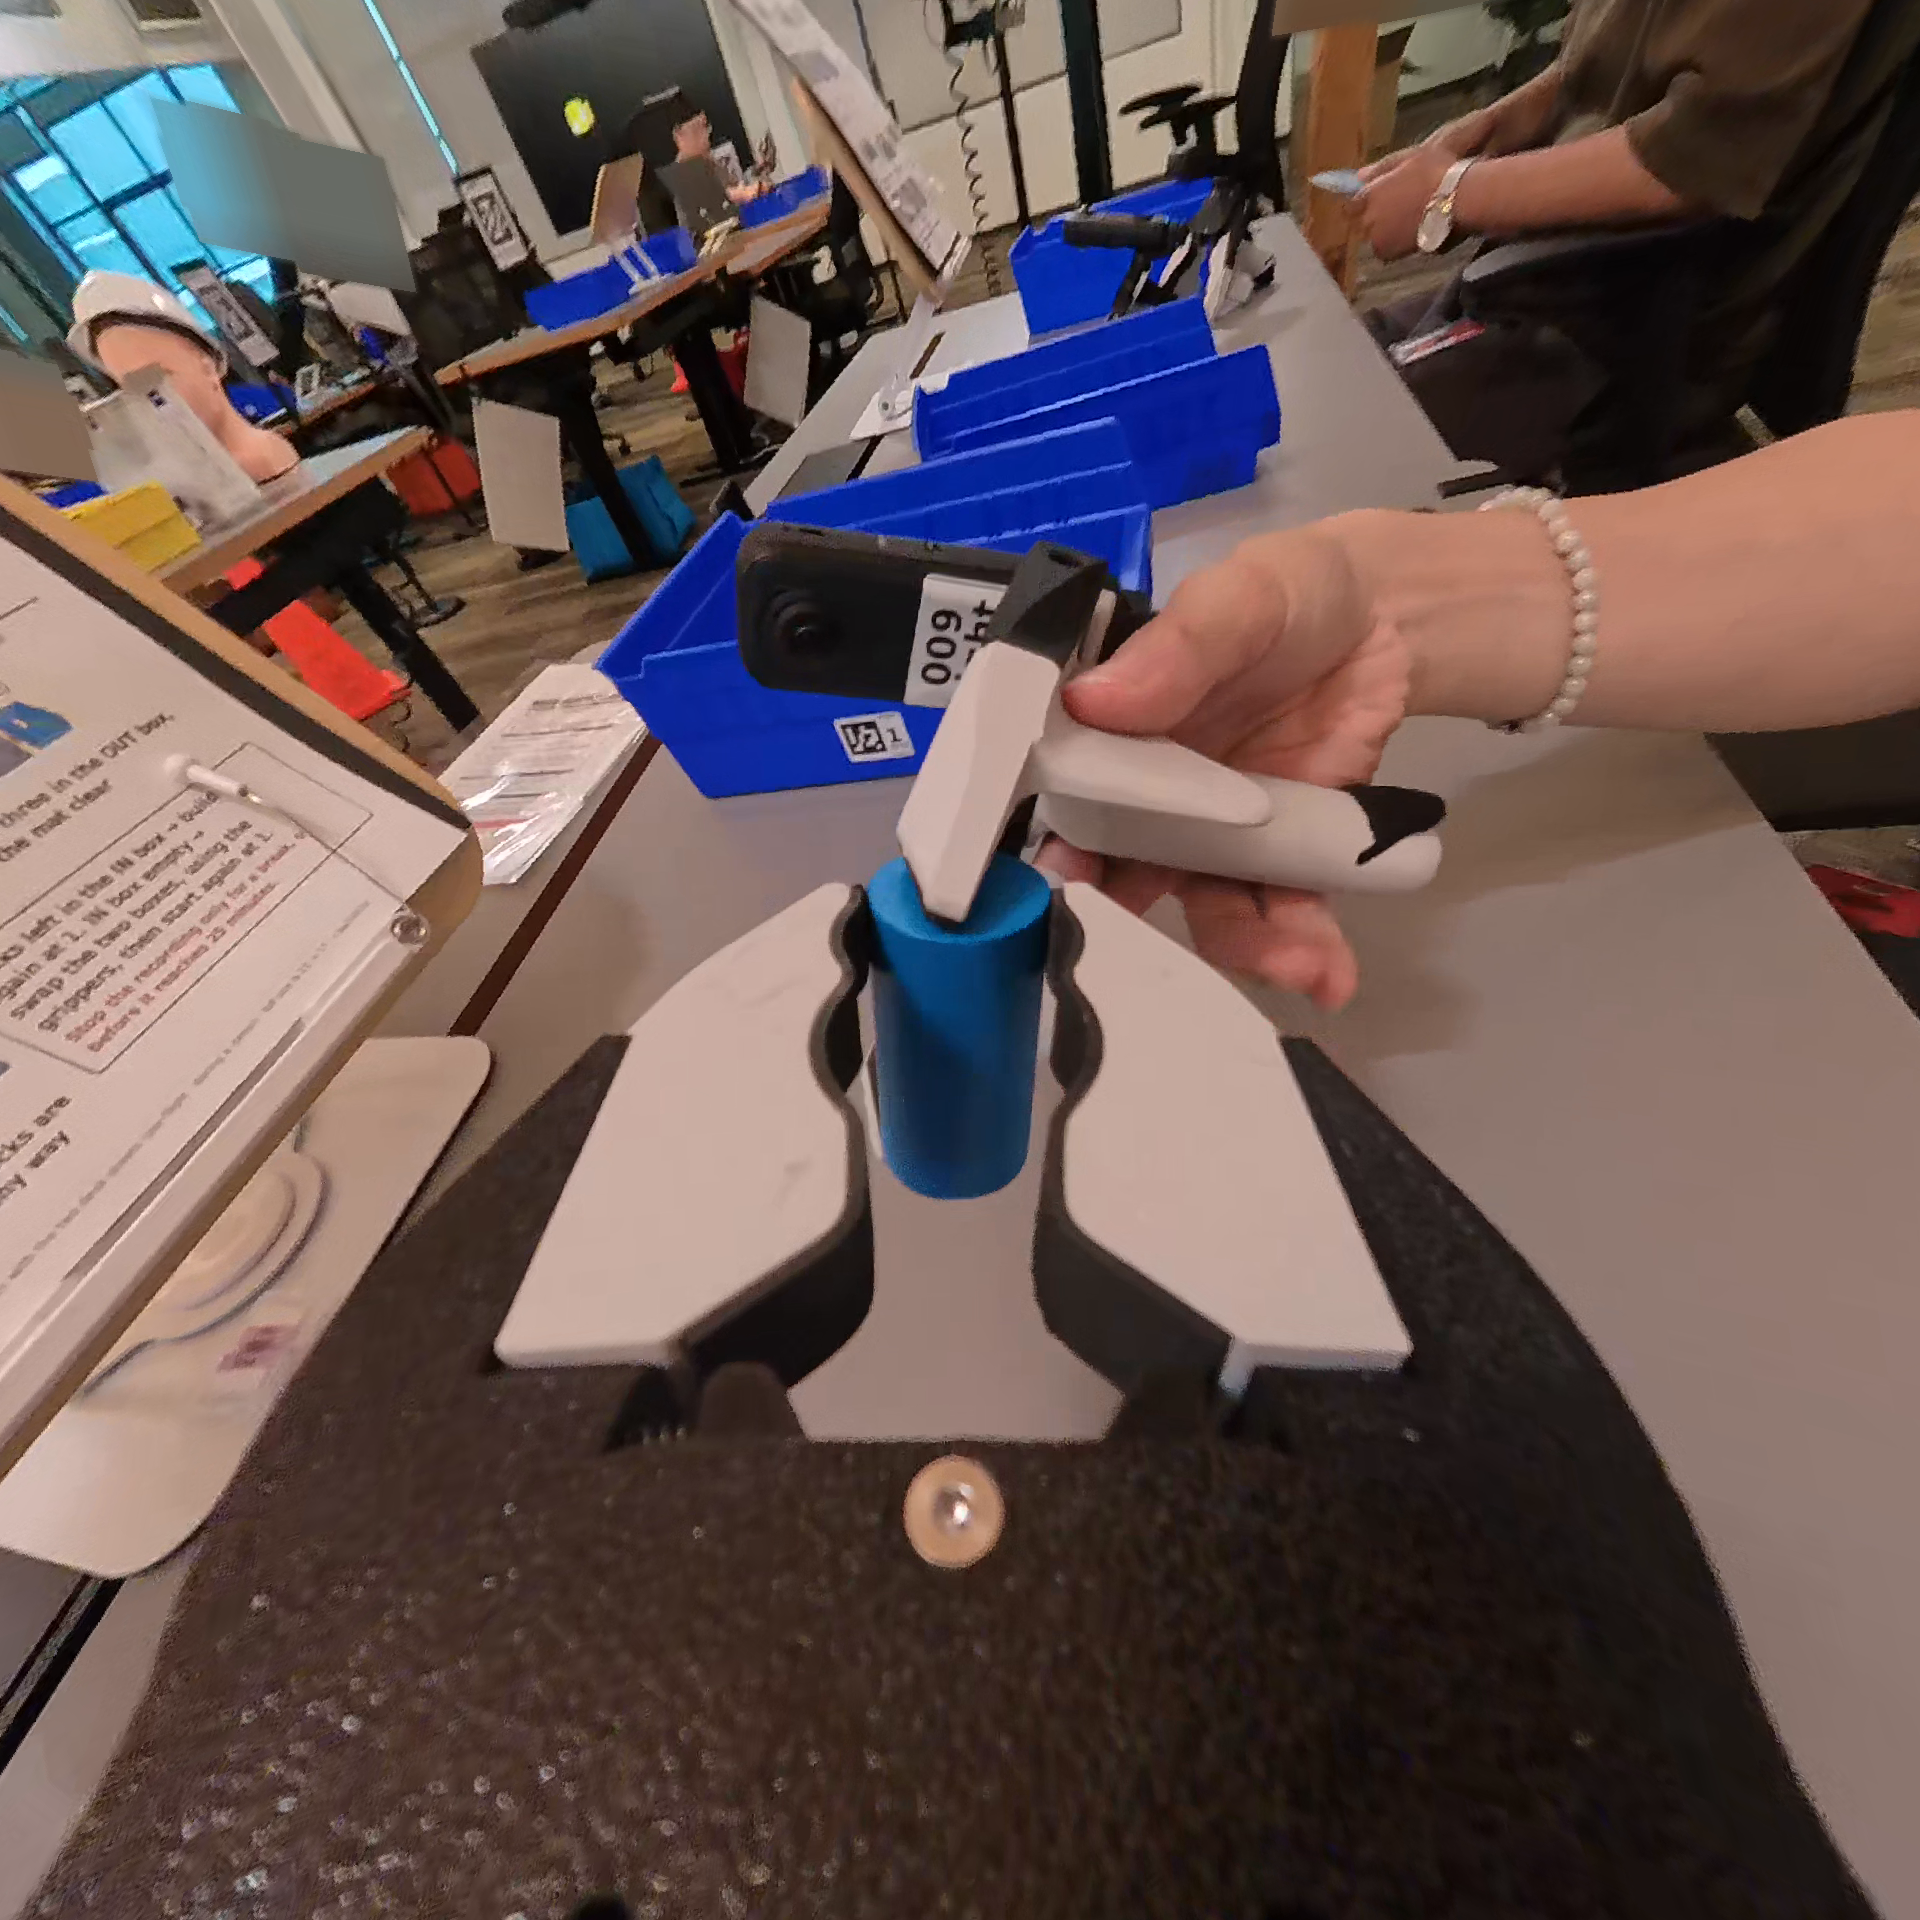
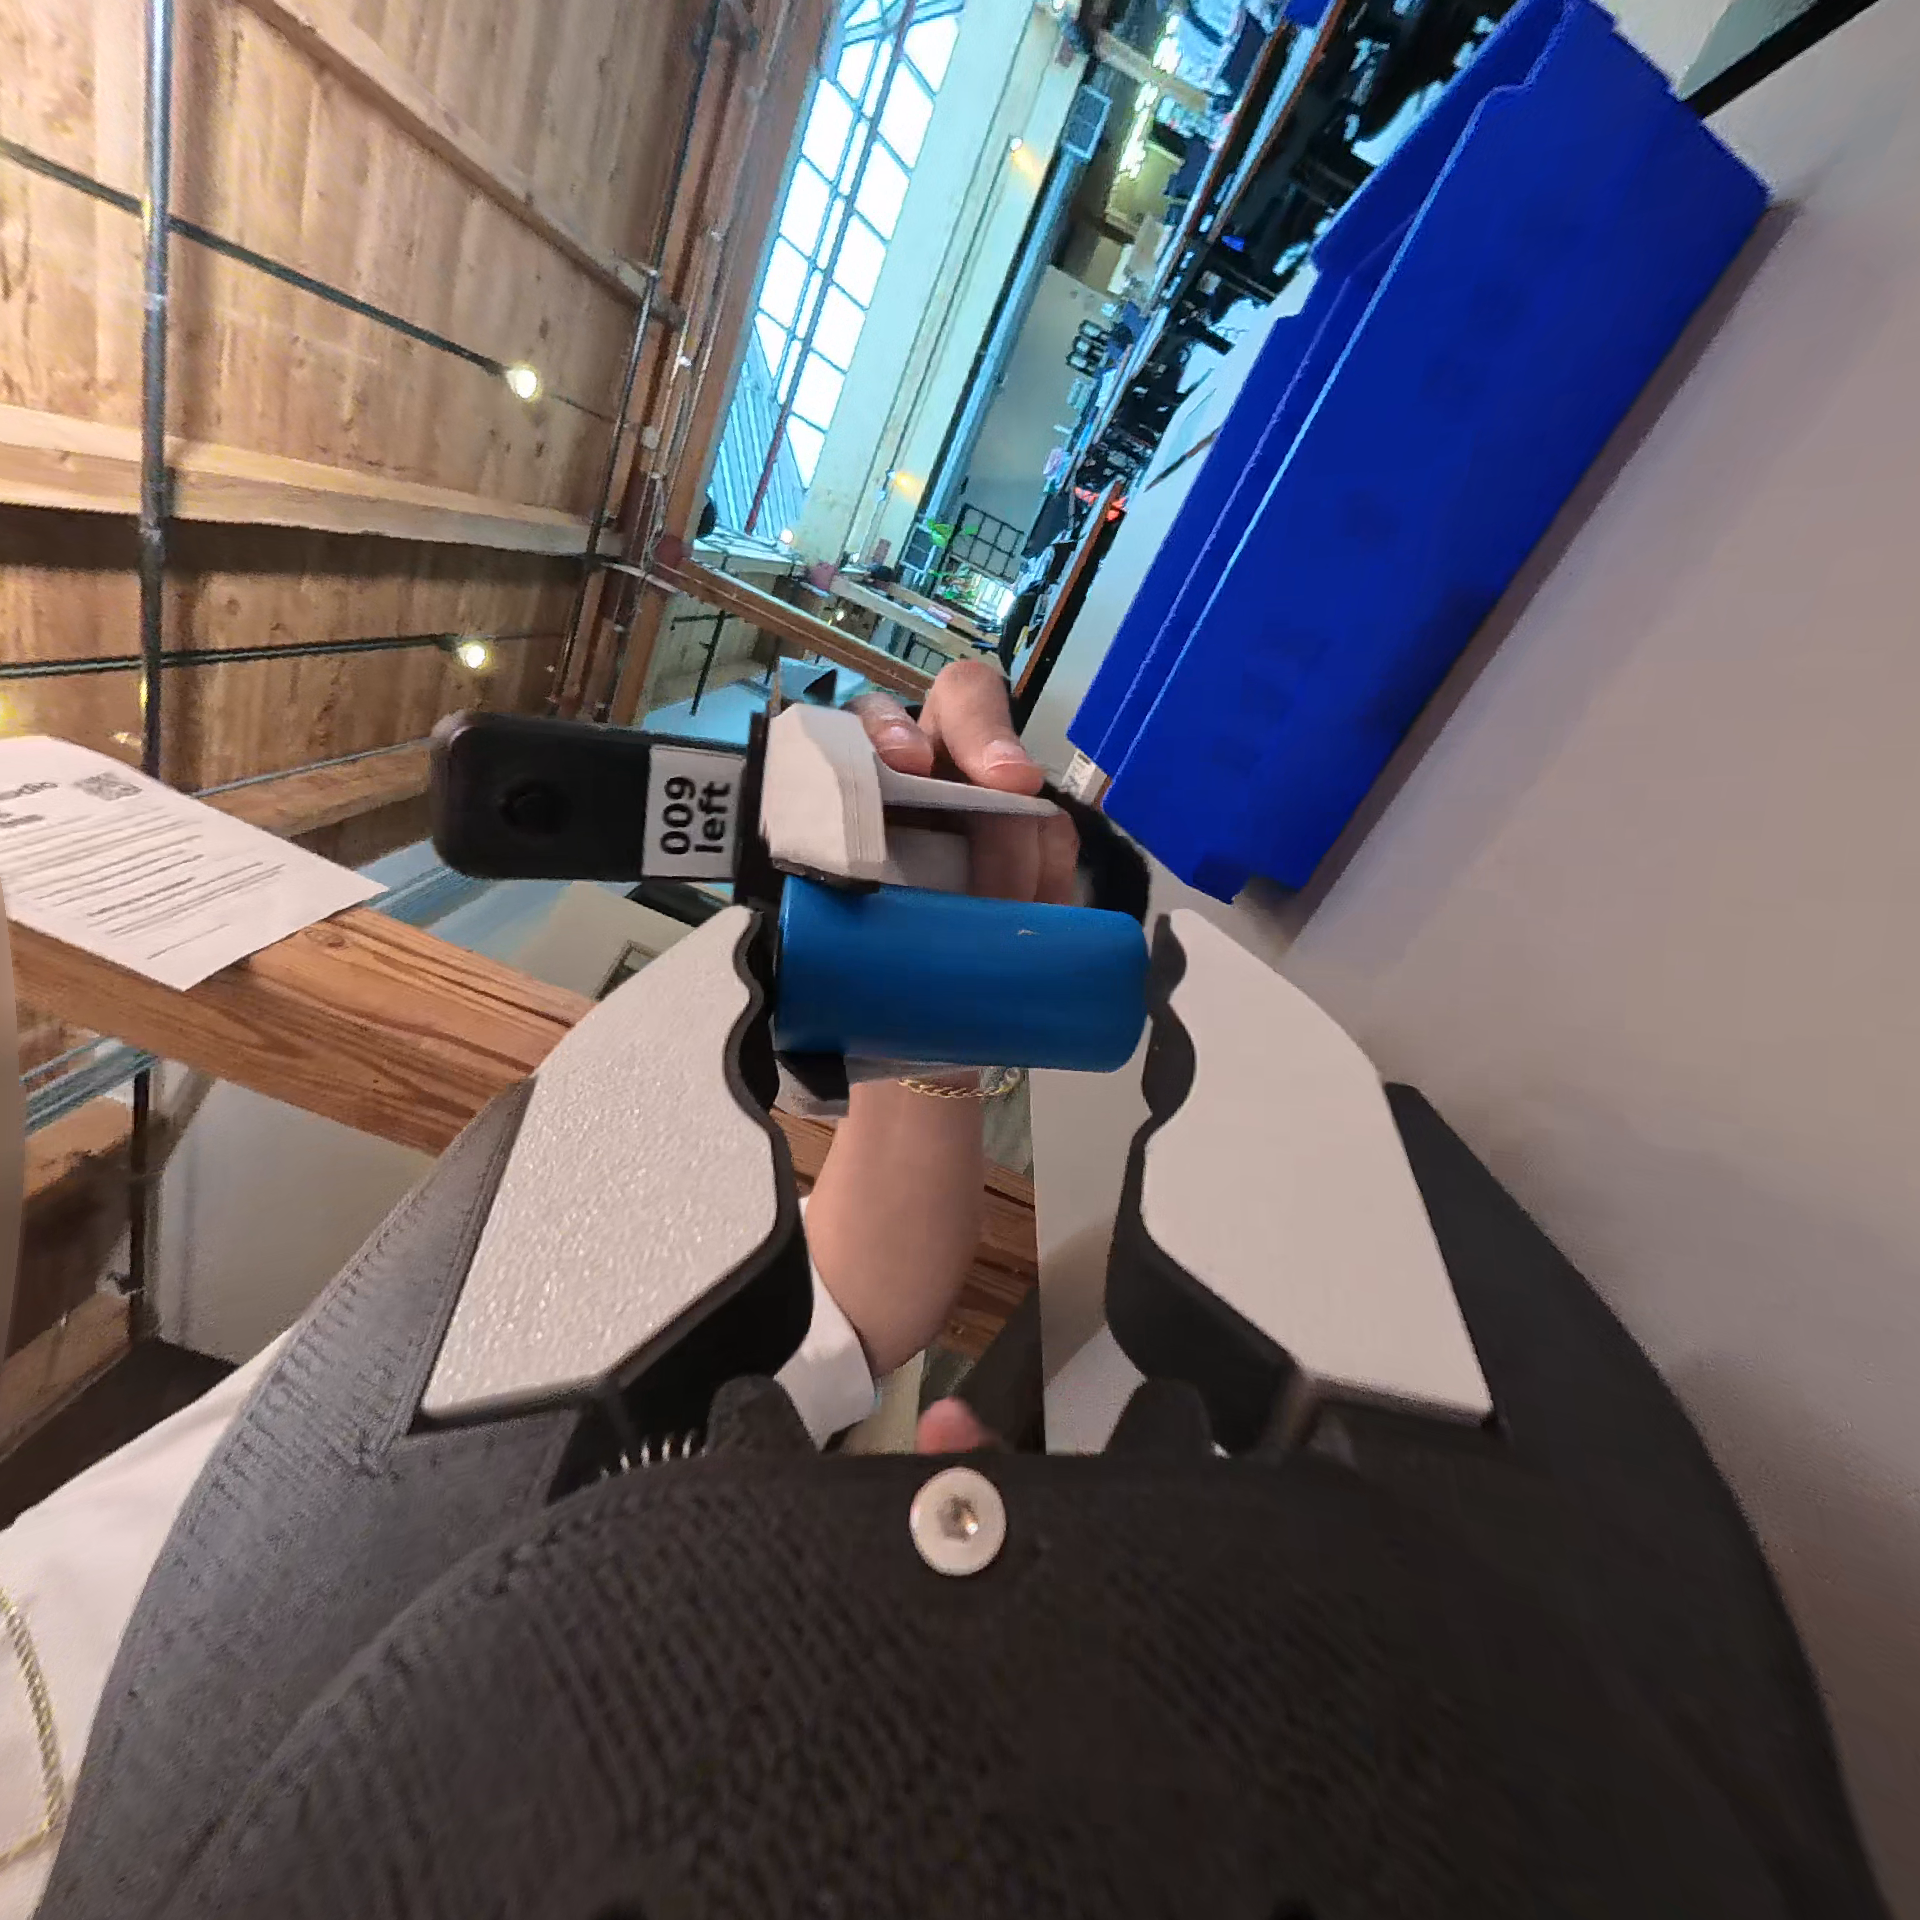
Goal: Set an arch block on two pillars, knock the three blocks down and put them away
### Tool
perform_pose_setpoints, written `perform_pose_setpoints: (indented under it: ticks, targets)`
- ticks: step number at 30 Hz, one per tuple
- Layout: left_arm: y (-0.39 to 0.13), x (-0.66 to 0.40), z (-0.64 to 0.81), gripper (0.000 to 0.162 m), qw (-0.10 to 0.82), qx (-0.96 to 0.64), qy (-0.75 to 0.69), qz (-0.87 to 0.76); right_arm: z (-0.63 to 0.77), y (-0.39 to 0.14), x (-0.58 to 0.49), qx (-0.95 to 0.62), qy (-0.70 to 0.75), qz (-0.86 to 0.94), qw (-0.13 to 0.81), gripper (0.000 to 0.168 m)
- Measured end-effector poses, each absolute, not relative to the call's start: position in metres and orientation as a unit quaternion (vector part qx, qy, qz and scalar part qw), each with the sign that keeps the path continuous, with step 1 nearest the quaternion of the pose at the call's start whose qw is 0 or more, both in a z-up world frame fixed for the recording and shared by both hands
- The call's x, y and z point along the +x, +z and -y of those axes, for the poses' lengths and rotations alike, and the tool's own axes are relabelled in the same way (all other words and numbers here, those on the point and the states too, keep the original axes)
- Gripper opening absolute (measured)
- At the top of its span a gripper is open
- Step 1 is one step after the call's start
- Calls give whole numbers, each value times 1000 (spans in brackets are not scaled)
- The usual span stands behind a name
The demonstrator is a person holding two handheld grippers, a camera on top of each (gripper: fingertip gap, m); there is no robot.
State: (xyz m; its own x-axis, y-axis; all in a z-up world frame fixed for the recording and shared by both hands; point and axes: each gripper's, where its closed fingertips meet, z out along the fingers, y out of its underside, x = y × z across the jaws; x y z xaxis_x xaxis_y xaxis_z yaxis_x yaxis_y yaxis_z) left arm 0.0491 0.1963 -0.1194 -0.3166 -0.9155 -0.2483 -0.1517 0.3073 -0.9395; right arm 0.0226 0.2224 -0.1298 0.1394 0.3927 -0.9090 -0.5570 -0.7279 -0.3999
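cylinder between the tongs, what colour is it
Plain blue; the cylinder shows best in the right wrist view, lying crosswise between the tips there.

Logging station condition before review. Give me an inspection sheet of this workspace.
Surface: flat grey tabletop.
Job's things: matte blue cylinder, between both grippers.
Clutter: open blue plastic bins in a row; printed instruction board on a stand, left; laminated sheet.
Grippers: left gripper shut on the cylinder's sides; right gripper flanks its ends, one finger touching, grip cannot be told.
Cables: coiled cord hanging far behind.
Surroundings: wooden-topped desks; standing person, right.
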Motion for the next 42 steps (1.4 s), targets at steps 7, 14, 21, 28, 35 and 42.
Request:
perform_pose_setpoints:
  ticks: [7, 14, 21, 28, 35, 42]
  targets:
    - [-130, 42, -206, 46, 462, -415, -387, -682, -220, -121, 43, -641, 672, -85, 360, 69]
    - [-140, 44, -202, 32, 448, -432, -415, -664, -213, -116, 37, -636, 681, -68, 357, 70]
    - [-142, 50, -204, 29, 463, -449, -417, -641, -214, -117, 44, -631, 673, -68, 380, 69]
    - [-143, 50, -200, 29, 419, -481, -502, -584, -209, -108, 80, -691, 434, 128, 563, 79]
    - [-151, 63, -192, 29, 403, -471, -528, -580, -193, -103, 69, -678, 346, 294, 578, 70]
    - [-153, 70, -186, 29, 395, -465, -535, -585, -192, -110, 66, -678, 327, 330, 569, 45]
